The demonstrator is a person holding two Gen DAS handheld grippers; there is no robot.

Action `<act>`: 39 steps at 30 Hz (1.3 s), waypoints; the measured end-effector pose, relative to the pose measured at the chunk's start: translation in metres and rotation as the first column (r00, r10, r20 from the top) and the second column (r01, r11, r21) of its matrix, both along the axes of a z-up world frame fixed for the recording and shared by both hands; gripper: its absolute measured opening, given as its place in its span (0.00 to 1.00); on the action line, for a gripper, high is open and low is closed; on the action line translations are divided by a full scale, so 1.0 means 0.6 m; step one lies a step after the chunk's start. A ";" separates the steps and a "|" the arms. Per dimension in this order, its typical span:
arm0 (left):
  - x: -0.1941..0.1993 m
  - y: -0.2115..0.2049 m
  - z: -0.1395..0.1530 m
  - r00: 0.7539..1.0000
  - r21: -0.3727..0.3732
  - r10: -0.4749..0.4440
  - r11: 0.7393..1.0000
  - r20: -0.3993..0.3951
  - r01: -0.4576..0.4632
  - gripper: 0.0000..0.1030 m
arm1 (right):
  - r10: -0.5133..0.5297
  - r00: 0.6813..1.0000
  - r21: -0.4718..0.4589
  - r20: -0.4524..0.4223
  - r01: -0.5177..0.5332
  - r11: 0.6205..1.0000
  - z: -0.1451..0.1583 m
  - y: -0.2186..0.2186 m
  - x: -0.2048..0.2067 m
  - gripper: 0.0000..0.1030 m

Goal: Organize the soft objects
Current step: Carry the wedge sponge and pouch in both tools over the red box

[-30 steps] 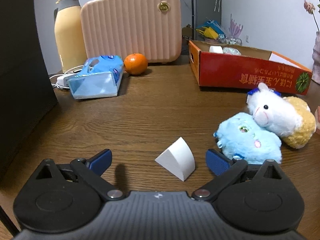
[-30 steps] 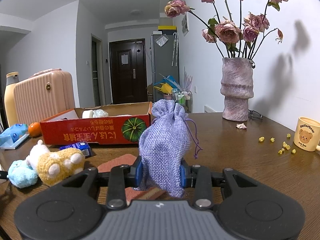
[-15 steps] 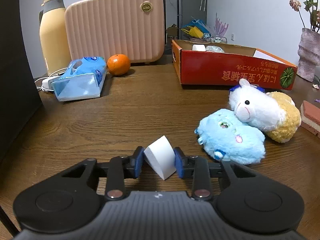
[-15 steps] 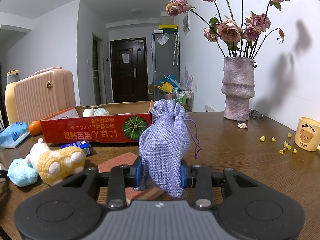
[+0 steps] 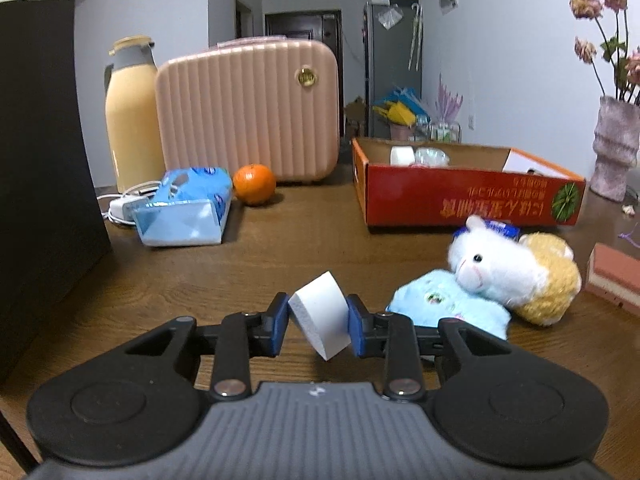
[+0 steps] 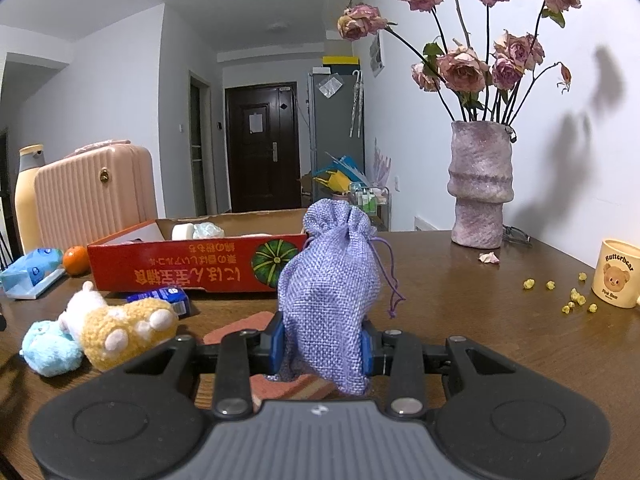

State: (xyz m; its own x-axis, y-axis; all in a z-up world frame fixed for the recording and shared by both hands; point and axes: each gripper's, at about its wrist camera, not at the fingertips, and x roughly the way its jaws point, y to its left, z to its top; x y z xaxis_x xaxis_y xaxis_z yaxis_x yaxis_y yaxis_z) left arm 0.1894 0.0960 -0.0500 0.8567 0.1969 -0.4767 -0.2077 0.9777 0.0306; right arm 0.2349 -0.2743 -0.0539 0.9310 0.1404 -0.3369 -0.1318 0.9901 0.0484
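Sponge wedge (image 5: pixel 320 314) above bare tabletop (image 5: pixel 304 248)

Soft, even indoor light fills both views. The dried pink roses (image 6: pixel 476 60) cast dark shadows on the white wall (image 6: pixel 580 168) at right. Fisheye bending and black corners frame everything; the left-wrist view looks slightly soft.

The table (image 5: pixel 328 236) is dark wood with a visible grain and a soft sheen — the white wedge (image 5: pixel 320 320) looks like matt foam. The pouch (image 6: pixel 330 300) is coarse lilac woven cloth, the 2 plush toys (image 5: pixel 496 276) fluffy. The box (image 5: pixel 468 204) is printed cardboard; the ribbed suitcase (image 5: pixel 248 108) is smooth plastic.
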 end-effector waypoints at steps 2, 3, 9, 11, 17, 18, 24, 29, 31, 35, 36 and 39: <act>-0.005 -0.003 0.005 1.000 -0.011 -0.002 1.000 0.019 0.002 0.31 | 0.008 1.000 0.008 0.007 -0.008 1.000 0.002 0.002 -0.003 0.33; -0.008 -0.005 0.008 0.999 -0.025 -0.005 1.000 0.032 0.006 0.31 | 0.014 1.000 0.012 0.010 -0.014 1.000 0.002 0.004 -0.004 0.33; -0.019 -0.025 0.021 0.997 -0.054 -0.016 0.998 0.076 0.020 0.31 | 0.061 0.998 0.029 0.029 -0.062 0.998 0.006 0.031 -0.015 0.33; -0.020 -0.034 0.024 0.996 -0.058 -0.021 0.998 0.084 0.026 0.31 | 0.082 0.996 0.030 0.031 -0.083 0.996 0.007 0.043 -0.018 0.33; -0.024 -0.067 0.030 0.993 -0.066 -0.044 0.996 0.105 0.051 0.31 | 0.139 0.989 0.029 0.050 -0.141 0.990 0.009 0.080 -0.031 0.33; -0.024 -0.072 0.030 0.993 -0.066 -0.048 0.996 0.107 0.055 0.31 | 0.147 0.988 0.029 0.051 -0.148 0.989 0.009 0.086 -0.033 0.33; -0.023 -0.099 0.032 0.991 -0.066 -0.061 0.995 0.119 0.069 0.31 | 0.178 0.982 0.040 0.063 -0.181 0.983 0.011 0.108 -0.041 0.33; -0.017 -0.118 0.034 0.990 -0.068 -0.065 0.995 0.122 0.074 0.31 | 0.199 0.978 0.049 0.066 -0.202 0.978 0.012 0.124 -0.042 0.33; -0.013 -0.127 0.034 0.990 -0.055 -0.067 0.996 0.121 0.074 0.31 | 0.206 0.976 0.041 0.074 -0.209 0.977 0.013 0.130 -0.043 0.33; -0.005 -0.138 0.035 0.990 -0.038 -0.063 0.997 0.127 0.069 0.31 | 0.212 0.973 0.016 0.088 -0.215 0.977 0.014 0.144 -0.034 0.33; -0.002 -0.139 0.036 0.990 -0.037 -0.061 0.997 0.130 0.066 0.31 | 0.213 0.973 0.017 0.090 -0.215 0.976 0.014 0.146 -0.032 0.33; 0.006 -0.141 0.039 0.990 -0.045 -0.056 0.997 0.132 0.062 0.31 | 0.209 0.973 0.016 0.097 -0.211 0.977 0.015 0.151 -0.024 0.33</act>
